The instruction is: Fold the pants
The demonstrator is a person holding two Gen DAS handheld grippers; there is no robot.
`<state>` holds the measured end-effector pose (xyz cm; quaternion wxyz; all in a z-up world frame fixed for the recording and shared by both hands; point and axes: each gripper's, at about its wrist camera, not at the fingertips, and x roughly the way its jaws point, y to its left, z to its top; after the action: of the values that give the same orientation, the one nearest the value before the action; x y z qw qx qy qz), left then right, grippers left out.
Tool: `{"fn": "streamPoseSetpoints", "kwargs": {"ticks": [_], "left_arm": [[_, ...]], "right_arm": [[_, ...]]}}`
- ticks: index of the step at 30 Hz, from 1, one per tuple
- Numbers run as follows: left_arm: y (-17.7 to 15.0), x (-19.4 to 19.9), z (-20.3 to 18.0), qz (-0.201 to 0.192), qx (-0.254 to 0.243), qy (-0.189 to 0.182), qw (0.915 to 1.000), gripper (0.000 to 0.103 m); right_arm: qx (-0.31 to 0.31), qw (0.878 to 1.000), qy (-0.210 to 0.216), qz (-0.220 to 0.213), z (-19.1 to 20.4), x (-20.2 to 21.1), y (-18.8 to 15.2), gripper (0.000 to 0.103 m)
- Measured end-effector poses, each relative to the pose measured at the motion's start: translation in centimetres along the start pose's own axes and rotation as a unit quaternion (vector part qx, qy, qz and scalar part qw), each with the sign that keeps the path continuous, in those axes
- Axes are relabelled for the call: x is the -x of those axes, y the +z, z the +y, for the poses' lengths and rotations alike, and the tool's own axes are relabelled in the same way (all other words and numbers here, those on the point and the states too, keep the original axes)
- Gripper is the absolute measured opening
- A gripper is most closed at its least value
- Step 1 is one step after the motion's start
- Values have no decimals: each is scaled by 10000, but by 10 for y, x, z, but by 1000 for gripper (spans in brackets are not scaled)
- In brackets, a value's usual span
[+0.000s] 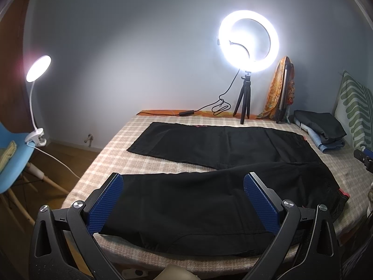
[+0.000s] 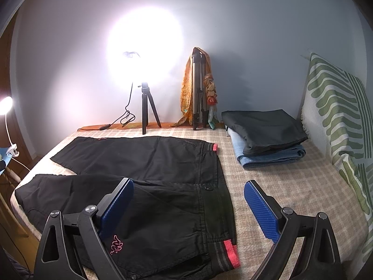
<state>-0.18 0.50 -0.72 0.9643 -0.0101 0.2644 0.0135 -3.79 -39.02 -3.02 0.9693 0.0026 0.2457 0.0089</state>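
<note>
No words or numbers can be read anywhere. The only sign is a pink outlined emblem [image 2: 115, 245], two seated figures back to back, stitched on the black pants [image 2: 163, 210] near the waistband's red tab [image 2: 231, 253]. A small reddish mark [image 1: 201, 126] sits on the pants' far leg, too blurred to make out.

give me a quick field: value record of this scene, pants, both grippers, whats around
pants: black pants spread flat on checked bed cover, legs apart, unfolded
waistband: red-tabbed, toward the right side
left hand-held gripper: open, over near leg
right hand-held gripper: open, over the waistband area
stack: folded clothes at far right
lighting: ring light on tripod, clip lamp
</note>
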Motion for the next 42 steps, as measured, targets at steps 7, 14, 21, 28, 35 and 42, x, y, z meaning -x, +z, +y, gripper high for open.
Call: {"fn": "streamPoseSetpoints", "kwargs": {"ticks": [7,14,21,28,35,42], "left_arm": [[-1,1,0,-1,-6,8,10000,102],[-1,3,2,18,-1,23,10000,102],[1,4,10,60,147,-128,9998,102],[-4,0,22,43,177,-134,9997,101],[-14,-9,37,214,-257,-266,9991,81],[-22,-19,75,560,-496,-59,9972,59]], "right_arm": [[16,10000,1,5,1,0,0,97],[40,10000,-7,4,1,1,-1,97],[104,9999,-12,-58,-1,7,-2,97],[599,9982,19,-89,6,10,-14,95],[805,9967,109,24,0,7,-35,95],[1132,9923,491,134,5,4,-54,95]]}}
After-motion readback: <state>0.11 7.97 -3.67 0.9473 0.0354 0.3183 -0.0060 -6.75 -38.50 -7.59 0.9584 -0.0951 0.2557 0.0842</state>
